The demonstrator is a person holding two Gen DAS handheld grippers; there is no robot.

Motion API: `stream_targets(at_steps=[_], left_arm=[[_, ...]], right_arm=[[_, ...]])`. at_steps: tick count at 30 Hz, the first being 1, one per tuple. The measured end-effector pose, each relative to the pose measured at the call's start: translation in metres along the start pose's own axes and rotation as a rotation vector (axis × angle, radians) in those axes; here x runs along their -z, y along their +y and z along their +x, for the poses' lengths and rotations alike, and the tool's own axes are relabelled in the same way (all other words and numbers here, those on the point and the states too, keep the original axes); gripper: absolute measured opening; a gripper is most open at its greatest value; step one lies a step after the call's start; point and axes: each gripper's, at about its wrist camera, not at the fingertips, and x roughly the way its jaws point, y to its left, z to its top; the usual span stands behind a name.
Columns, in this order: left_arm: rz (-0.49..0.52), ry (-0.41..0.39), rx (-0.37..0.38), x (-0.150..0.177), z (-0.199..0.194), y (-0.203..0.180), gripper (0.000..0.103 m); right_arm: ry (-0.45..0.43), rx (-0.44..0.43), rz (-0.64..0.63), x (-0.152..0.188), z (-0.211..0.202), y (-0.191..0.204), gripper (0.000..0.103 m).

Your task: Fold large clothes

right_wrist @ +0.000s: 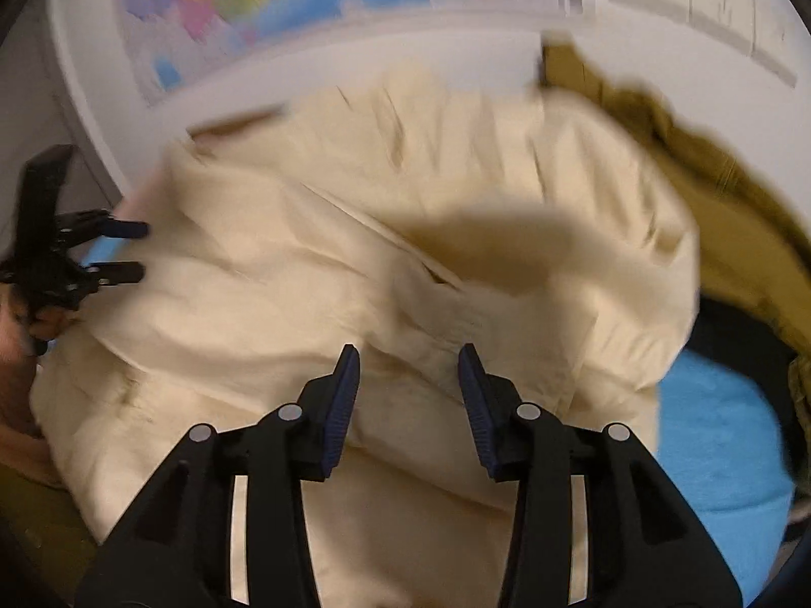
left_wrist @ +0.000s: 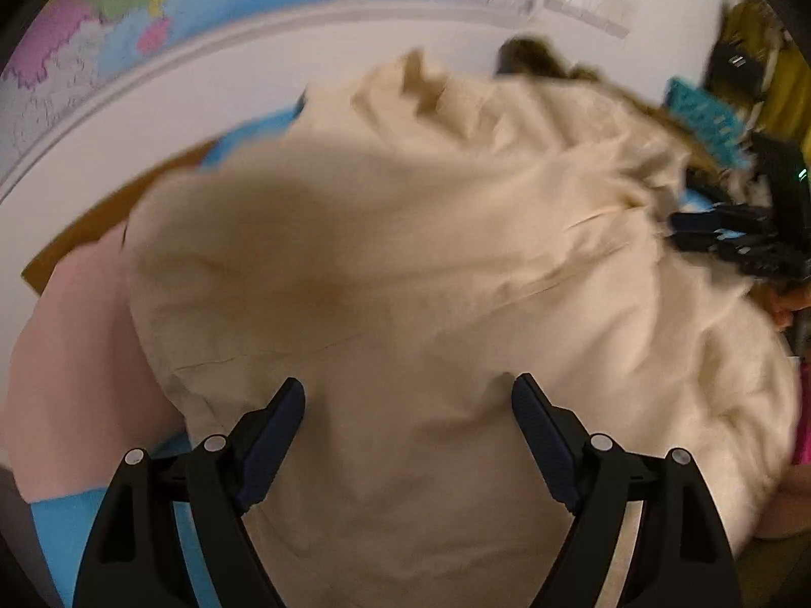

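A large cream garment point(left_wrist: 405, 253) lies crumpled and blurred across the surface and fills both views. My left gripper point(left_wrist: 408, 385) hovers over its near part, jaws wide open, nothing between the pads. In the right wrist view the same cream garment point(right_wrist: 355, 253) shows a seam and folds. My right gripper point(right_wrist: 409, 352) stands above it with jaws partly apart and no cloth pinched. The right gripper point(left_wrist: 676, 230) also shows at the garment's right edge, and the left gripper point(right_wrist: 139, 248) at its left edge, held by a hand.
An olive garment point(right_wrist: 709, 202) lies heaped behind and right of the cream one. A blue cover point(right_wrist: 709, 430) shows at the right, a pink cloth point(left_wrist: 76, 354) at the left. A coloured map point(left_wrist: 152, 0) hangs on the white wall. A teal object point(left_wrist: 704, 121) sits far right.
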Motion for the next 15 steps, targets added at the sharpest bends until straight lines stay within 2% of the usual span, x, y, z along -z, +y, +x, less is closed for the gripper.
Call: stream_targets(at_steps=[3, 5, 6, 7, 9, 11, 12, 15], left_arm=[[-0.044, 0.011, -0.004, -0.002, 0.004, 0.006, 0.081], [-0.062, -0.033, -0.003, 0.001, -0.01, 0.008, 0.08], [-0.075, -0.065, 0.011, 0.004, -0.022, 0.009, 0.081], [-0.088, -0.094, 0.024, 0.009, -0.033, 0.011, 0.083], [-0.122, -0.152, 0.046, 0.024, -0.057, 0.014, 0.088], [-0.156, -0.199, 0.066, 0.044, -0.078, 0.017, 0.088], [-0.169, -0.211, 0.069, 0.052, -0.085, 0.017, 0.088], [-0.237, -0.257, 0.103, 0.09, -0.107, 0.02, 0.089]], right_arm=[[-0.02, -0.028, 0.033, -0.001, -0.008, -0.004, 0.04], [-0.058, -0.05, 0.041, 0.003, -0.027, -0.003, 0.046], [-0.077, -0.059, 0.049, 0.007, -0.036, -0.004, 0.053], [-0.096, -0.072, 0.057, 0.01, -0.047, -0.004, 0.056], [-0.137, -0.102, 0.087, 0.025, -0.071, -0.011, 0.058], [-0.174, -0.115, 0.133, 0.041, -0.092, -0.019, 0.06], [-0.192, -0.123, 0.162, 0.052, -0.103, -0.024, 0.064], [-0.216, -0.129, 0.23, 0.085, -0.124, -0.036, 0.085]])
